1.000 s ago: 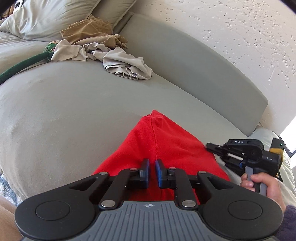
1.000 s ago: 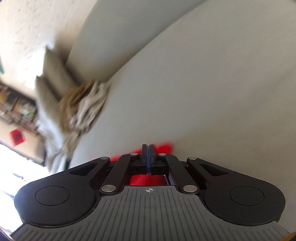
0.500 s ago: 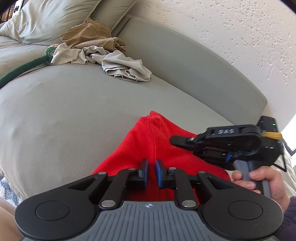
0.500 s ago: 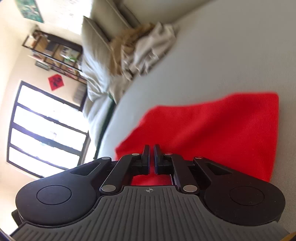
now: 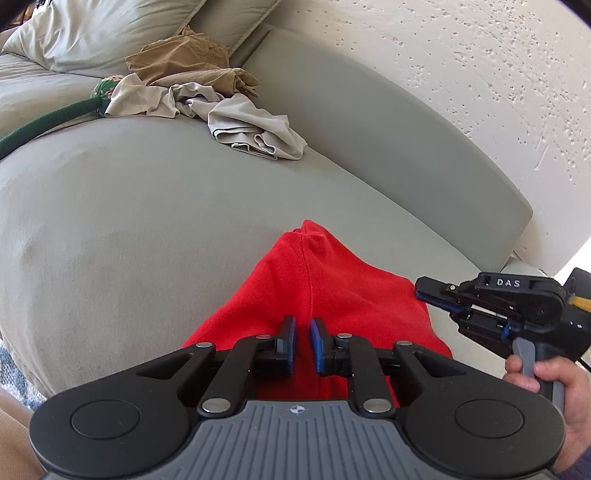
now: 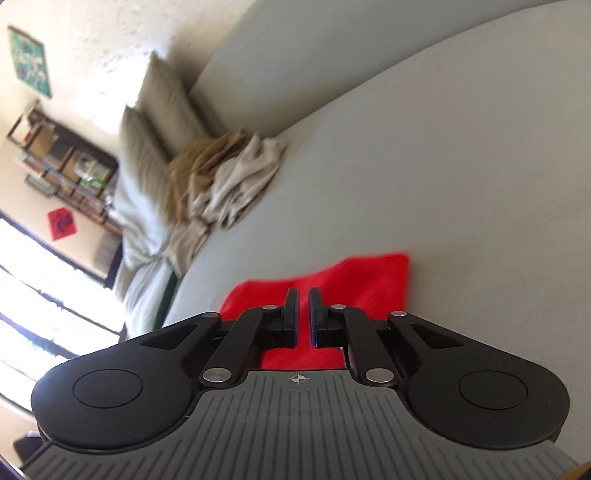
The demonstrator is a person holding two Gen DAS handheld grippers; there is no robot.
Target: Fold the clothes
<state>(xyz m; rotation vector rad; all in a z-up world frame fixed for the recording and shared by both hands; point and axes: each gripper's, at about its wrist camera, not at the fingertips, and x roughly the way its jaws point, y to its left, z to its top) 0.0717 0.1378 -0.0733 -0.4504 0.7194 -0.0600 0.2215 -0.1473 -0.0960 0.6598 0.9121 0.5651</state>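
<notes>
Risk: my right fingers [image 6: 303,308] have just parted, empty; left fingers [image 5: 303,341] gape slightly, so the red garment [image 5: 321,291] at twelve o'clock may unfold.

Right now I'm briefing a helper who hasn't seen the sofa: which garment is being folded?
On the grey sofa seat, far from the crumpled beige and tan heap by the pillows, lies a red garment. It is the only bright red piece, lying flat.

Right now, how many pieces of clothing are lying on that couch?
3 that I can tell apart: a red garment nearest the grippers, plus a tan garment and a beige garment heaped by the pillows. The heap may hide more.
</notes>
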